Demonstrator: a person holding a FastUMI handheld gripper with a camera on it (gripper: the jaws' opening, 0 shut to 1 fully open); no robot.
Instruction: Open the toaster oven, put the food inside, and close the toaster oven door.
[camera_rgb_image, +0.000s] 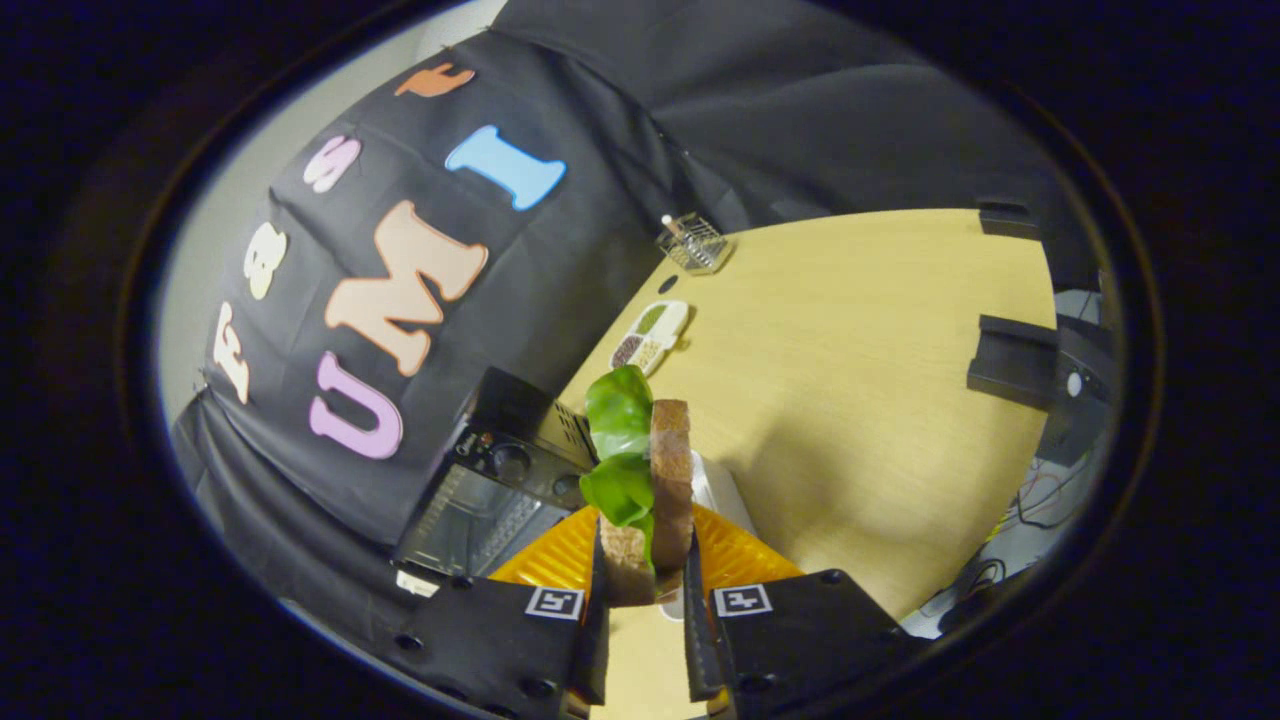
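Note:
My gripper (645, 560) is shut on a sandwich (668, 480) of brown bread slices with green lettuce (620, 440) sticking out, held upright between the fingers. The black toaster oven (500, 480) stands just ahead to the left of the fingers, by the booth wall, its glass door (470, 520) facing me and its knobs (512, 462) to the right of the glass. Whether the door is open or closed I cannot tell from this tilted view. A white plate (722, 490) peeks out behind the sandwich on the wooden table (860, 400).
Beyond the oven along the wall lie a white divided dish with grains (652, 335) and a small wire basket (694, 242). Black blocks (1015, 360) sit at the table's far right edge, with cables (1040, 505) on the floor past it.

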